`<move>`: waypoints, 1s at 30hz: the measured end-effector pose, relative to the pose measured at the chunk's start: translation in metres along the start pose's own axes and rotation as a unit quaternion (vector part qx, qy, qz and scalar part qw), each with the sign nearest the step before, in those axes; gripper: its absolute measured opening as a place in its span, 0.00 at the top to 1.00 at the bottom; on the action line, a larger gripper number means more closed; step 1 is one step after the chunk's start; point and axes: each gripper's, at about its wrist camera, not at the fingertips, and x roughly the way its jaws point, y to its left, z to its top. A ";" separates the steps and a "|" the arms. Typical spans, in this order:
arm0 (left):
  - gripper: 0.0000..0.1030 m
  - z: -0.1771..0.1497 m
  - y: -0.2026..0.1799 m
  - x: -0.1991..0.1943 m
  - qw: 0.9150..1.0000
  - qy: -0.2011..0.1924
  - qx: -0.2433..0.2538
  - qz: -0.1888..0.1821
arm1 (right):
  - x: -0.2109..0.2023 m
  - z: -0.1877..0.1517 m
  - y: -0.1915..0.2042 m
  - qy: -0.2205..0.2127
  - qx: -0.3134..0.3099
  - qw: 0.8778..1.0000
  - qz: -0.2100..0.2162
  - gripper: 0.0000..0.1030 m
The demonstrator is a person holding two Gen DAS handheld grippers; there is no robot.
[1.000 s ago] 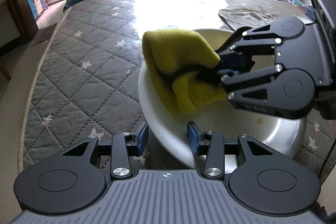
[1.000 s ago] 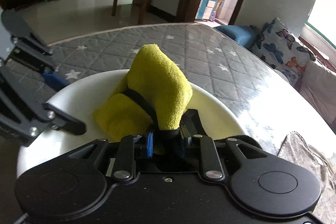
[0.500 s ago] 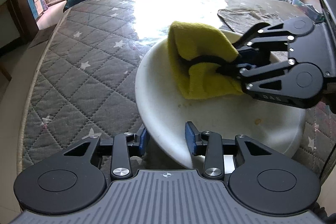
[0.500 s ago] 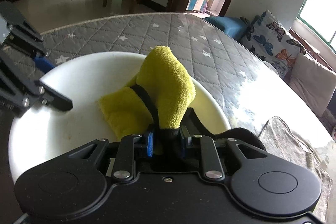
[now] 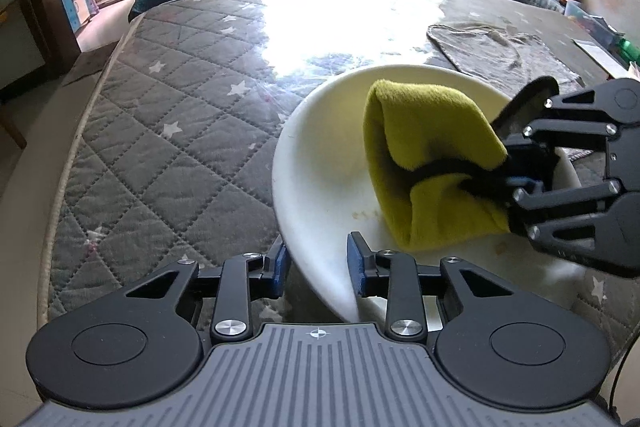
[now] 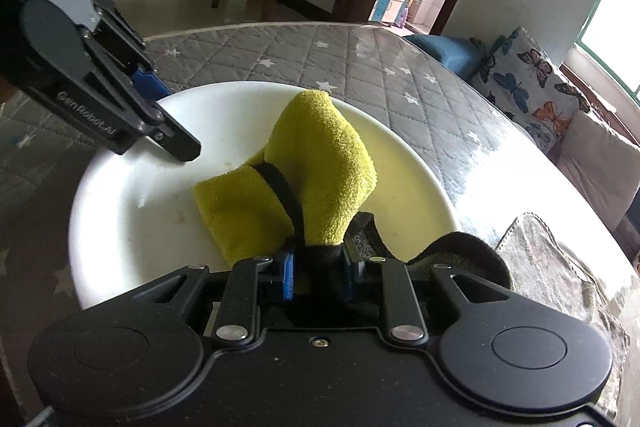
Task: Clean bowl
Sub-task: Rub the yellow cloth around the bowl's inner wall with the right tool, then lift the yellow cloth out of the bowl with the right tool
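Bowl (image 5: 320,187) on desk (image 5: 180,147), rim clamped by left tool (image 5: 316,263). Right tool (image 6: 318,263) clenched on yellow cloth (image 6: 304,179), shifted from left wall toward centre; wiping ongoing, brown specks (image 5: 362,215) remaining.

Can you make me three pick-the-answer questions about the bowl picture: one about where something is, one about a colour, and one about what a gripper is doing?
1. Where is the grey cloth?
A. inside the bowl
B. on the table beyond the bowl
C. on the floor

2. What colour is the cloth in the bowl?
A. red
B. blue
C. yellow

3. What is the right gripper doing?
A. it is shut on the yellow cloth
B. it is open and holds nothing
C. it is lifting a cushion

Answers:
1 B: it lies flat on the table past the far rim.
2 C: the cloth is plainly yellow in both views.
3 A: its fingers pinch the yellow cloth.
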 end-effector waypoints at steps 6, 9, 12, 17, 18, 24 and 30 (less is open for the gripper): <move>0.72 0.005 0.004 0.003 1.000 -0.002 -0.009 0.000 | -0.002 0.000 0.000 -0.006 0.000 1.000 0.003 0.78; 0.73 0.007 0.008 0.004 1.000 -0.003 -0.017 -0.002 | -0.005 -0.001 -0.002 -0.011 0.004 1.000 0.001 0.78; 0.74 0.009 0.009 0.004 1.000 -0.004 -0.021 -0.001 | -0.007 -0.002 -0.004 -0.013 0.007 1.000 -0.001 0.78; 0.78 0.014 0.010 0.000 0.999 -0.021 -0.023 0.006 | -0.013 0.001 -0.009 -0.020 0.009 1.000 -0.007 0.78; 0.78 0.017 0.011 -0.001 0.999 -0.025 -0.025 0.008 | -0.013 0.002 -0.010 -0.021 0.010 1.000 -0.009 0.78; 0.78 0.034 0.019 0.012 0.999 -0.024 -0.030 0.012 | -0.014 0.004 -0.017 -0.024 0.016 0.999 -0.022 0.78; 0.76 0.052 0.025 0.028 0.998 -0.035 -0.033 0.032 | -0.018 0.005 -0.029 -0.029 0.022 0.998 -0.051 0.78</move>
